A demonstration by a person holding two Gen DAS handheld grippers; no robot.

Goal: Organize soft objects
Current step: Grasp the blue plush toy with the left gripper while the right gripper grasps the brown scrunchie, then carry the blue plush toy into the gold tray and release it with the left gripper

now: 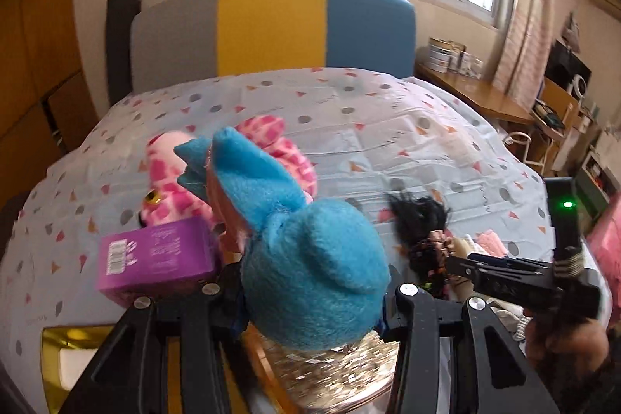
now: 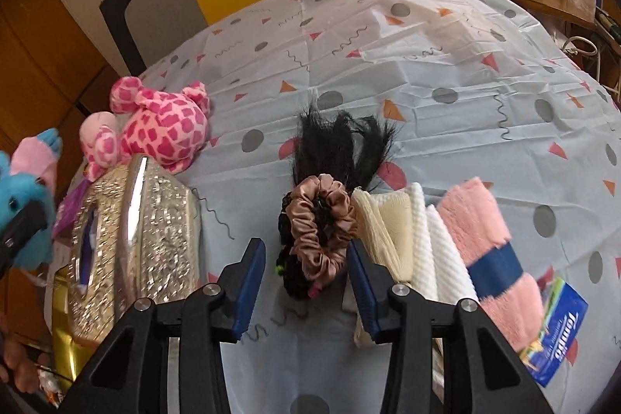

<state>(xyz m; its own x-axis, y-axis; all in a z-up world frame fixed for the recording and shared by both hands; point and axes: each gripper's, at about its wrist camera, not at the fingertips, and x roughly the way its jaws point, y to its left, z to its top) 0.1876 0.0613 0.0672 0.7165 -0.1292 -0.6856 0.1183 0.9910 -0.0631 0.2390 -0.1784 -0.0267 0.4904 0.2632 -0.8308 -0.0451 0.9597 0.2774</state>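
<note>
On the patterned bedsheet (image 2: 446, 64), reading left to right:

The left gripper (image 1: 310, 301) is clamped on a blue plush toy (image 1: 306, 258), held above the sheet. Behind it lie a pink spotted plush giraffe (image 2: 163, 127) and a purple box (image 1: 155, 258). A silver sequined tissue box (image 2: 143, 231) sits just beside the giraffe.

The right gripper (image 2: 306, 282) hangs unclenched over a heap of hair scrunchies (image 2: 322, 224); the brown satin one lies between the blue pads (image 2: 248, 282), which do not press on it. A black hairpiece (image 2: 341, 142) fans out behind.

To the right: folded cream and white cloths (image 2: 411, 231), a pink towel (image 2: 481, 220), and a blue tissue pack (image 2: 559, 340).
</note>
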